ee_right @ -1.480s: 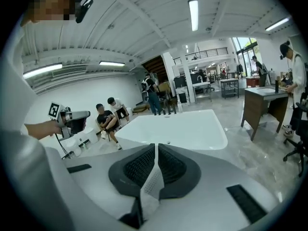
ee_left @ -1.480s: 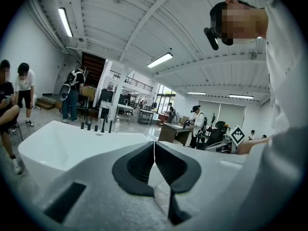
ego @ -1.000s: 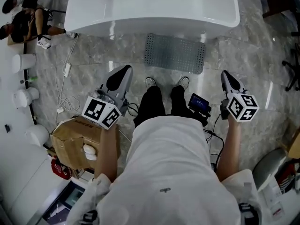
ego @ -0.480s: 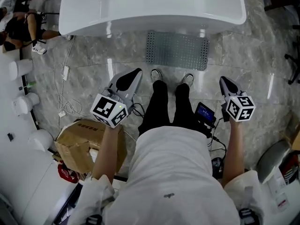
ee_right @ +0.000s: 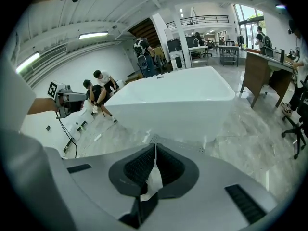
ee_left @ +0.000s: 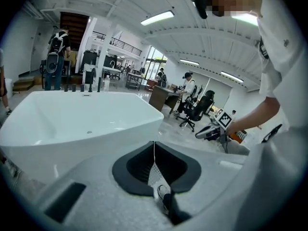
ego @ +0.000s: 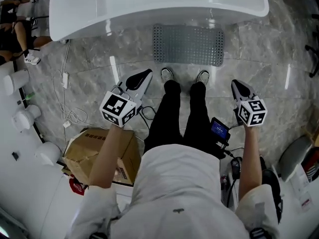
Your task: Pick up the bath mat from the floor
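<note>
The grey perforated bath mat point(ego: 187, 45) lies flat on the marble floor against the white bathtub point(ego: 149, 4), just beyond the person's shoes point(ego: 167, 74). My left gripper point(ego: 142, 74) hovers left of the shoes, a little short of the mat's near left corner, with its jaws shut and empty. My right gripper point(ego: 237, 85) hangs right of the shoes, short of the mat's right end, also shut and empty. In the left gripper view the closed jaws point(ee_left: 154, 144) point at the tub point(ee_left: 72, 124). The right gripper view shows its closed jaws point(ee_right: 155, 148) and the tub point(ee_right: 173, 97).
A torn cardboard box point(ego: 99, 153) sits at the person's left, with cables point(ego: 70, 114) and white cylinders point(ego: 25, 116) beyond it. A small screen device point(ego: 218, 130) hangs by the right leg. People sit on the floor at far left point(ego: 15, 31).
The view has shifted toward the tub, so the mat and shoes show more fully. The left gripper has drifted right and forward. Both grippers remain shut.
</note>
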{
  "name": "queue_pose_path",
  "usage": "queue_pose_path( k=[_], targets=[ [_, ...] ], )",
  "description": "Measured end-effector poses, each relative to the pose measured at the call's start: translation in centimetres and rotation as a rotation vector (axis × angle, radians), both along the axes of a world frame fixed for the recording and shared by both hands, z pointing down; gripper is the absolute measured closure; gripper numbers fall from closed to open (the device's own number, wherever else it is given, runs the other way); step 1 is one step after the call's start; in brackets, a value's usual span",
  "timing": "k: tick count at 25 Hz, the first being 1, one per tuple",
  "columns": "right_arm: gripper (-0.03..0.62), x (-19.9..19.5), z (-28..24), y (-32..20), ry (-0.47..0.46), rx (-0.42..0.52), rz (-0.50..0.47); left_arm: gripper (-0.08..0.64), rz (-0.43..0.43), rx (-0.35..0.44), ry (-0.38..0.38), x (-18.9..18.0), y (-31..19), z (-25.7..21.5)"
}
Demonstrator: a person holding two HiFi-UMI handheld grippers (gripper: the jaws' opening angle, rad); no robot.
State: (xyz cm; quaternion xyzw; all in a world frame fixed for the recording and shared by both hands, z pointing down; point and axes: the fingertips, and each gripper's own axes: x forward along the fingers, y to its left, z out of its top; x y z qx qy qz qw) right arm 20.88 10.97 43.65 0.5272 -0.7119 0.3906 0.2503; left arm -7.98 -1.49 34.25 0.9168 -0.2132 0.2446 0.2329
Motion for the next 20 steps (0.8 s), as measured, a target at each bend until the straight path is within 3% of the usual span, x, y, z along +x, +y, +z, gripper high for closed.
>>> queue_pose_path(
  k=[7, 12, 20],
  targets=[
    [0.583, 0.4, 6.0, -0.1, -0.012, -0.055, 0.007, 0.546, 0.025, -0.092, -0.064, -1.1, -0.2, 8.7],
    [0.583, 0.0, 10.2, -0.9, -0.006, -0.094, -0.081, 0.546, 0.081, -0.144, -0.134, -1.6, 0.5, 15.3],
    [0.583, 1.1, 19.0, -1.0, -0.023, -0.156, -0.12, 0.545, -0.033, -0.287, -0.147, -2.0, 0.8, 24.6]
  ],
)
